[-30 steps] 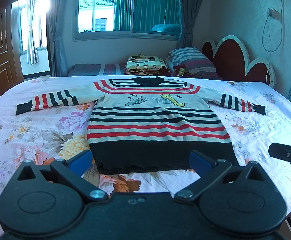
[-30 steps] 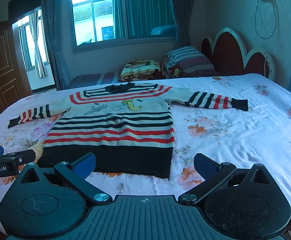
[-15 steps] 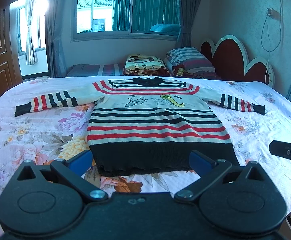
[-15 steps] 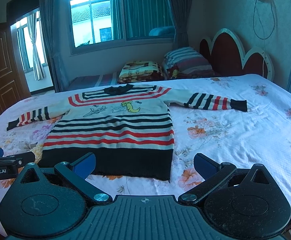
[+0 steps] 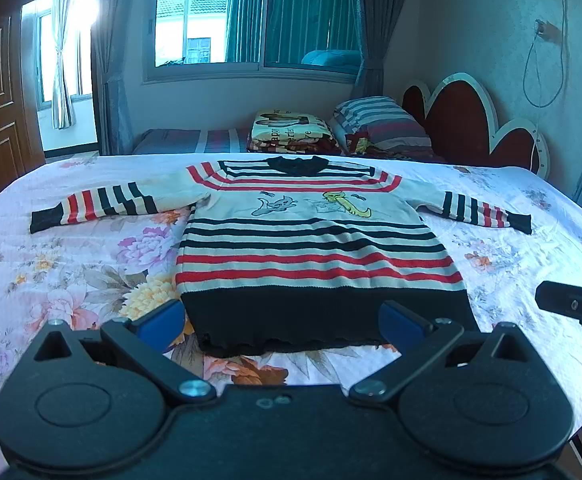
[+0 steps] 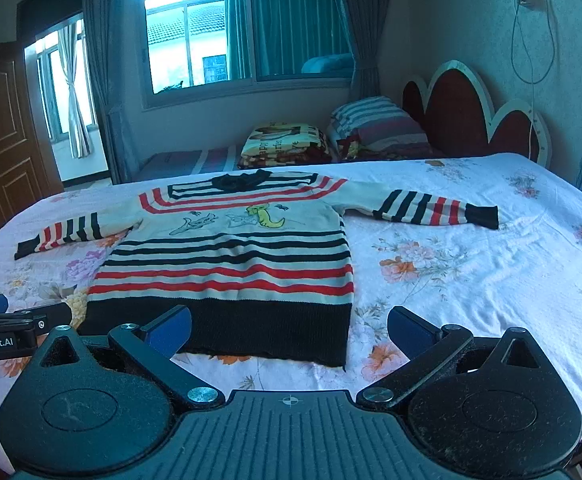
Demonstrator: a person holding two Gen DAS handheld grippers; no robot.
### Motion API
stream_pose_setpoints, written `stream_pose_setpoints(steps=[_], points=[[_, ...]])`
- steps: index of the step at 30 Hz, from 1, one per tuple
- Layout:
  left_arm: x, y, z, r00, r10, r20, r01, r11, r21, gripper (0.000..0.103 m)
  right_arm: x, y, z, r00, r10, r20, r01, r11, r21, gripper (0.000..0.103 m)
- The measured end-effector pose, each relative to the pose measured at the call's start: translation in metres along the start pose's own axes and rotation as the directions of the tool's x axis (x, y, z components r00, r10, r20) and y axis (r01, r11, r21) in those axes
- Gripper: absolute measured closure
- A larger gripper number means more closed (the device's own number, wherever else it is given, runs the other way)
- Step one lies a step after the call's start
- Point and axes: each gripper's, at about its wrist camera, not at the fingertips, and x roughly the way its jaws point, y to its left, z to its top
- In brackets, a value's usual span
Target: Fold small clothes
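A small striped sweater [image 5: 315, 248] lies flat and face up on the bed, both sleeves spread out, its black hem nearest me. It also shows in the right wrist view [image 6: 231, 256]. My left gripper [image 5: 281, 322] is open and empty, hovering just in front of the hem. My right gripper [image 6: 289, 330] is open and empty, in front of the hem's right corner. Each gripper shows at the edge of the other's view: the right gripper [image 5: 575, 308] and the left gripper [image 6: 11, 324].
The bed has a floral sheet [image 5: 71, 272]. Pillows [image 5: 379, 124] and a folded blanket [image 5: 291, 134] lie at the far side by the red headboard [image 5: 471, 120]. A window [image 5: 251, 20] and a wooden door [image 6: 3, 140] are beyond.
Both grippers have drifted slightly; the sweater sits a little differently in each view. The sweater itself has not moved, and both grippers stay open.
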Motion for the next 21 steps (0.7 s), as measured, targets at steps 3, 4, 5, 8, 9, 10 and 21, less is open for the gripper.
stream_pose_setpoints(steps=[3, 4, 5, 8, 9, 10, 21], points=[[-0.0003, 0.0013, -0.0003, 1.0, -0.004, 0.001, 0.004, 1.0, 0.0, 0.0, 0.0003, 0.0009, -0.0001, 1.0, 0.0, -0.001, 0.0, 1.0, -0.001, 0.0], [0.0, 0.0011, -0.0002, 1.0, -0.003, 0.001, 0.003, 1.0, 0.001, 0.0, 0.0005, 0.0008, 0.0, 1.0, 0.0, -0.002, 0.0, 1.0, -0.001, 0.0], [-0.0001, 0.0011, -0.0005, 1.0, -0.003, 0.002, 0.003, 1.0, 0.002, 0.0, 0.0006, 0.0008, 0.0001, 1.0, -0.001, -0.003, 0.001, 1.0, 0.0, 0.0], [-0.0003, 0.0009, -0.0004, 1.0, -0.005, 0.001, 0.005, 1.0, 0.0, 0.0, 0.0004, 0.001, 0.0001, 1.0, -0.001, 0.0, 0.001, 1.0, -0.001, 0.0], [0.0, 0.0011, -0.0004, 1.0, -0.005, 0.001, 0.005, 1.0, 0.0, 0.0, 0.0006, 0.001, 0.0001, 1.0, -0.001, 0.0, 0.001, 1.0, 0.0, 0.0], [-0.0001, 0.001, -0.0003, 1.0, -0.005, 0.0, 0.005, 1.0, 0.0, 0.0, 0.0002, 0.0009, 0.0, 1.0, 0.001, 0.0, -0.001, 1.0, 0.001, 0.0], [-0.0001, 0.0004, -0.0004, 1.0, -0.004, 0.001, 0.004, 1.0, -0.001, 0.0, 0.0001, 0.0031, 0.0001, 1.0, 0.0, 0.001, 0.0, 1.0, 0.0, 0.0]])
